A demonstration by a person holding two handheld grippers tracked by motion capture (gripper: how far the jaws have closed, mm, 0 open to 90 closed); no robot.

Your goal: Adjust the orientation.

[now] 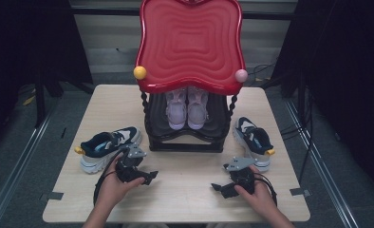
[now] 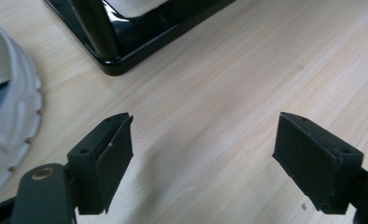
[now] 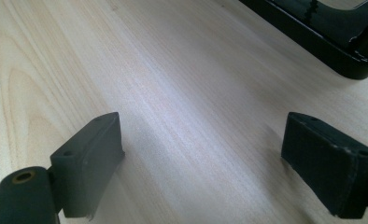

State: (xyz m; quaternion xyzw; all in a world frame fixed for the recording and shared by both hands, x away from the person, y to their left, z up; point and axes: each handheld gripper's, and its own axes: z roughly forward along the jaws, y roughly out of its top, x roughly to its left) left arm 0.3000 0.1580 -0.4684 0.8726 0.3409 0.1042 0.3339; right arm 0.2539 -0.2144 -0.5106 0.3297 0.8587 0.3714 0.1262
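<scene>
- Our pale wooden desk (image 1: pixel 185 190) carries a black shoe rack (image 1: pixel 185 140).
- Both tongs, left (image 1: pixel 149 178) and right (image 1: pixel 217 187), gape empty.
- We should approach the left sneaker (image 1: pixel 108 146) squarely, gripping its collar.

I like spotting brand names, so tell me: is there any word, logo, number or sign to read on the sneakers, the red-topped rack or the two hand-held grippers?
None can be read.
Left sneaker and right sneaker: coloured panels, any logo too small to tell.
Pink shoes on the black rack: no lettering shows.
Red top: ripple pattern, no text.
Left gripper and right gripper: plain black jaws, no marking.
</scene>
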